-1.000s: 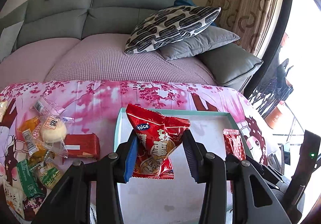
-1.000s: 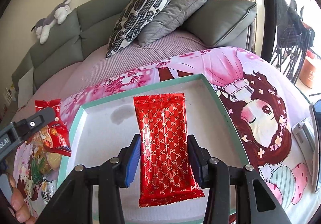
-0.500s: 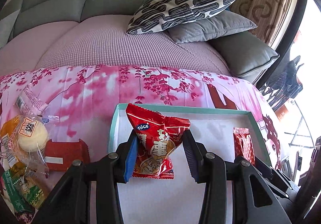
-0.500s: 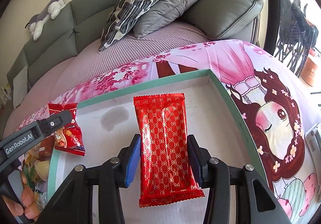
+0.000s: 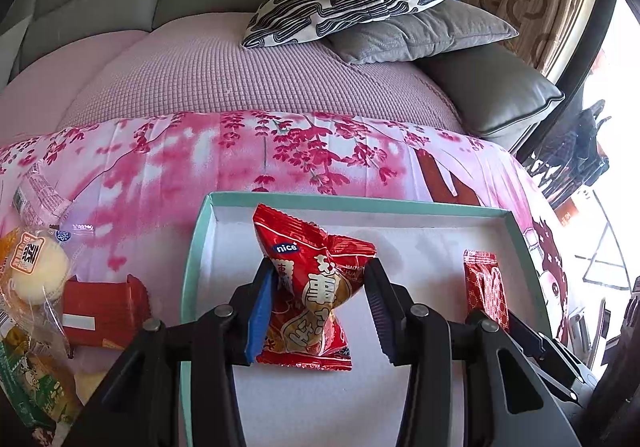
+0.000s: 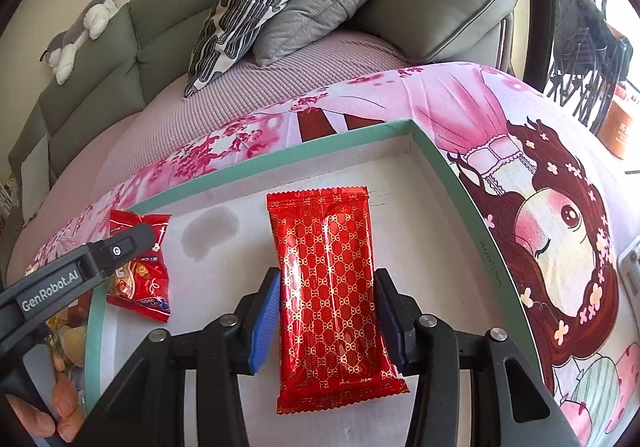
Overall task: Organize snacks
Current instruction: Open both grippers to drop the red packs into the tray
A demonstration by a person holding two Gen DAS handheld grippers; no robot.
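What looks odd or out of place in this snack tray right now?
Only a grey smudge on the white floor of the tray, left of the red patterned packet in the right gripper. It looks like a stain or damp patch. The packets look intact; nothing has spilled.

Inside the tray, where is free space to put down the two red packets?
The tray floor is bare between the crinkled snack bag and the patterned red packet, and toward the far wall. Left of the tray, the snack pile crowds the cloth.
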